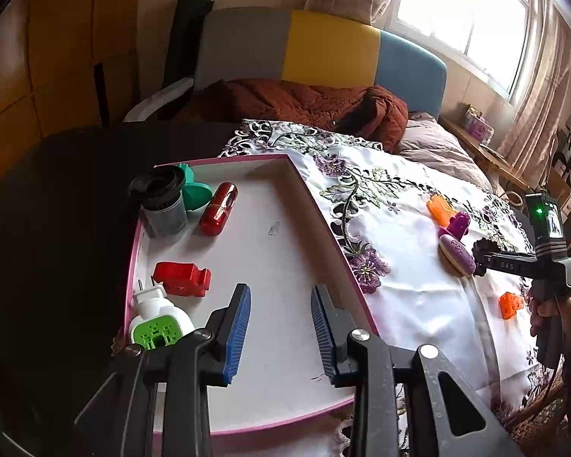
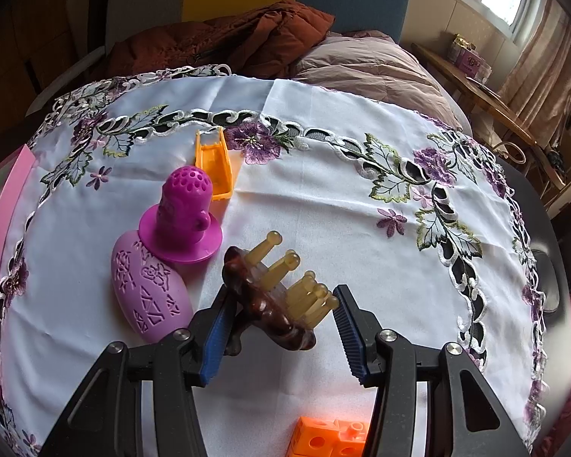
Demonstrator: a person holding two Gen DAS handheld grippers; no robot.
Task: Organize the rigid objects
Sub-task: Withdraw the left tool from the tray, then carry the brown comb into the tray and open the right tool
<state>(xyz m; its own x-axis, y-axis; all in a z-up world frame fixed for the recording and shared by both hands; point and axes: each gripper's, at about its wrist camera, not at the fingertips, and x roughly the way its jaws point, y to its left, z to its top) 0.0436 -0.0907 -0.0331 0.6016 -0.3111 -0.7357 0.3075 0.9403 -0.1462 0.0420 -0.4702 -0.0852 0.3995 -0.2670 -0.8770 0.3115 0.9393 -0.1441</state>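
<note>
My left gripper (image 1: 281,293) stands open above the near part of a white tray (image 1: 270,236) with a pink rim, nothing between its blue pads. The tray holds a black-lidded cup (image 1: 163,202), a green lid (image 1: 196,192), a red capsule (image 1: 219,209), a red block (image 1: 181,278) and a white-and-green plug (image 1: 158,323). My right gripper (image 2: 283,293) is shut on a brown brush (image 2: 270,304) with amber pegs, just over the embroidered cloth (image 2: 323,209). Left of it lie a lilac egg shape (image 2: 148,285), a magenta perforated piece (image 2: 184,205) and an orange scoop (image 2: 213,163). An orange cube block (image 2: 327,438) sits near.
The tray's pink edge (image 2: 3,228) shows at the far left of the right wrist view. Behind the cloth are a rust quilt (image 1: 304,103), a grey duvet (image 2: 369,68) and a coloured headboard (image 1: 323,49). A hand (image 1: 544,312) holds the right gripper (image 1: 479,257).
</note>
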